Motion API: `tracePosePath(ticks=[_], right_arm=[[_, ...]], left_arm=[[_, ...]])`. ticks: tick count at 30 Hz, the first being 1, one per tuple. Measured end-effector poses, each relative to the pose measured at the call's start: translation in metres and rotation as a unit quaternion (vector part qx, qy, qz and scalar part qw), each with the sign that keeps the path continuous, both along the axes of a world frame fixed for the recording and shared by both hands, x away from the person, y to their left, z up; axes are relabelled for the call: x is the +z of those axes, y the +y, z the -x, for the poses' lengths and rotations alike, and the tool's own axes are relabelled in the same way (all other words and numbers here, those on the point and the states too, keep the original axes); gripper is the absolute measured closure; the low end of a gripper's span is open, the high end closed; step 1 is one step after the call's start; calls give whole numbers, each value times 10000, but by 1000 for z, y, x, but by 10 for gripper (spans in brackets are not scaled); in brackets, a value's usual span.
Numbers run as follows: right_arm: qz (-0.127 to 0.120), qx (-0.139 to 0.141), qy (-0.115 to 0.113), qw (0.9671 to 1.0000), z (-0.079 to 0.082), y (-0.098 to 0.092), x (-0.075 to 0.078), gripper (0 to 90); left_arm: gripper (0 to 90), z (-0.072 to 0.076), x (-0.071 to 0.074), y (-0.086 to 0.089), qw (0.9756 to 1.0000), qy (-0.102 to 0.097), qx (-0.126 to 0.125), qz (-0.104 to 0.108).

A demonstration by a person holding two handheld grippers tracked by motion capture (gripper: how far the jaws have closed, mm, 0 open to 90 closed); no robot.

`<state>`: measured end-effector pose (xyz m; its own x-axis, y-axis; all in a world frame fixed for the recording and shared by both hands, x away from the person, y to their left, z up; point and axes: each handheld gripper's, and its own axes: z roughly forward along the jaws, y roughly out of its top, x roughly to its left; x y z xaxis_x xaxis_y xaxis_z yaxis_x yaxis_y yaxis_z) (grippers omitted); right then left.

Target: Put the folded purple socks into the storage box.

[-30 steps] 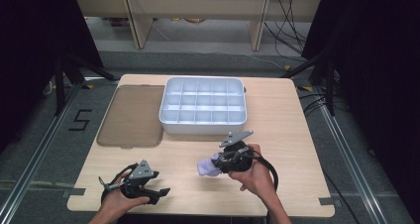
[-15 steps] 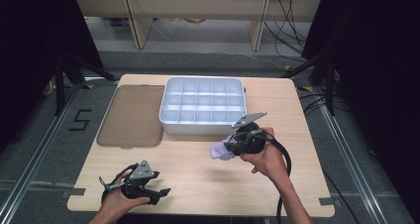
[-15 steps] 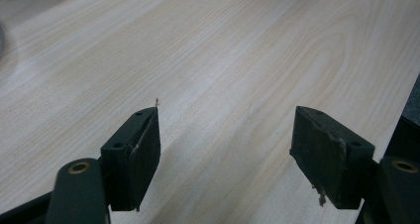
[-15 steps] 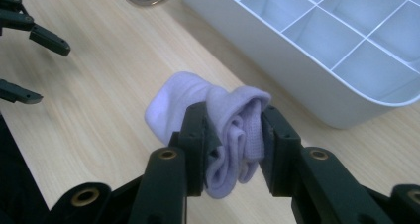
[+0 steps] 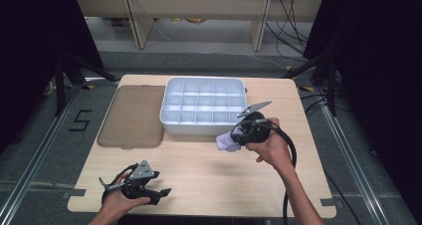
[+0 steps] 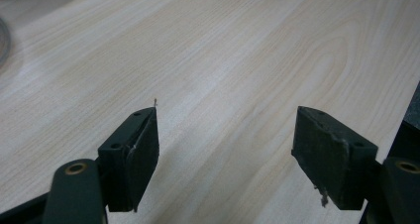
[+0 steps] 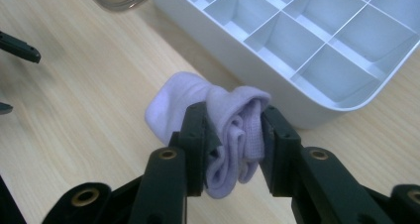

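Observation:
A rolled pale lilac sock [image 7: 225, 120] is pinched between the two black jaws of my right gripper [image 7: 236, 135], held off the table. In the high view the right gripper [image 5: 238, 134] carries the sock [image 5: 227, 142] just in front of the near right corner of the white divided tray [image 5: 169, 116]. The tray's compartments [image 7: 317, 35] look empty. My left gripper [image 5: 158, 194] rests low near the table's front left edge. Its jaws [image 6: 228, 144] stand wide apart over bare wood with nothing between them.
A flat translucent brown lid [image 5: 132, 116] lies left of the tray. The wooden table [image 5: 209, 170] has dark floor and metal rails around it. A black cable [image 5: 288, 150] loops from the right gripper past the person's wrist.
My right gripper has lifted with the sock and moved away from the person toward the tray's near right corner. The left gripper has stayed where it was.

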<state>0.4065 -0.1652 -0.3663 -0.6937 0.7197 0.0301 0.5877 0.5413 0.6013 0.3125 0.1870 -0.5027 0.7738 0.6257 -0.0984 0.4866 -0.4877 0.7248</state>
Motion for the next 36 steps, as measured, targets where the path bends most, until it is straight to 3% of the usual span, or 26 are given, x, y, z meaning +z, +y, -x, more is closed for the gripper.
tracePosePath(ticks=[15,36], right_arm=[[371,-197,-11,9991,-23,-7,17,680],[444,-638,-44,9970,-74,-8,31,680]], left_arm=[[255,0,-1,-1,10000,19,11,-8],[255,0,0,0,10000,-19,-55,-43]])
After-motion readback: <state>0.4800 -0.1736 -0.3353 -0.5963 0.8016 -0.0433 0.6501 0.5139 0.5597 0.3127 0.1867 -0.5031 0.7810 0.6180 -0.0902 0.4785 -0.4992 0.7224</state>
